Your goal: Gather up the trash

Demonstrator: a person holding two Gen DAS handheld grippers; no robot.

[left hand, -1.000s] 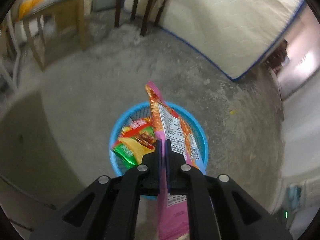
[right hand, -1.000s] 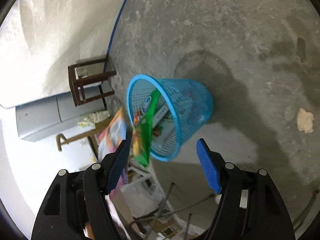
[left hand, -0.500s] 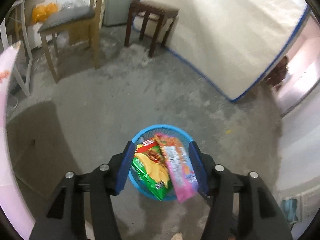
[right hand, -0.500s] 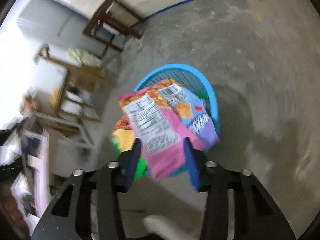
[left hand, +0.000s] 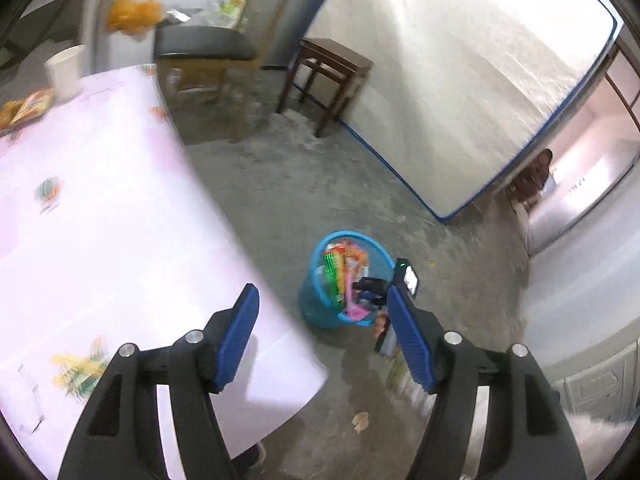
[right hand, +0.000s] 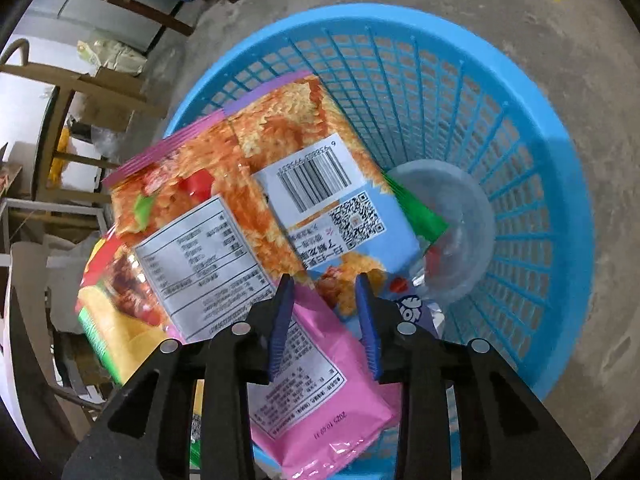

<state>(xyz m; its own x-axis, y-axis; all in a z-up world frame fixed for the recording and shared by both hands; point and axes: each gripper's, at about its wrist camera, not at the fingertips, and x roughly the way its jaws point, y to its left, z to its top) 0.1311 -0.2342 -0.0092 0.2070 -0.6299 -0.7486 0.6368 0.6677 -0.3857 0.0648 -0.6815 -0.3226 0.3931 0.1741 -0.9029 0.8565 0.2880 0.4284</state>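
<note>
A blue mesh basket (right hand: 540, 160) stands on the concrete floor, seen small in the left wrist view (left hand: 320, 316). A pink and orange snack bag (right hand: 240, 200) lies across its rim, over a green and yellow bag (right hand: 108, 320). A clear plastic lid (right hand: 452, 216) rests at the bottom. My right gripper (right hand: 322, 284) hangs just over the pink bag. Its jaws are closing, the bag's pink end shows between them, and I see no pad pressing on it. My left gripper (left hand: 322, 296) is high above the table's corner, jaws opening, nothing between them.
A table with a pale pink cloth (left hand: 100, 200) fills the left side, with a paper cup (left hand: 64, 72) and a snack packet (left hand: 24, 108) on it. Behind stand a black-seated chair (left hand: 204, 46), a brown stool (left hand: 332, 64) and a leaning mattress (left hand: 460, 80). A scrap (left hand: 360, 422) lies on the floor.
My left gripper let go of the pink bag, opened and rose away from the basket to above the table. My right gripper swung down over the basket and narrowed its jaws.
</note>
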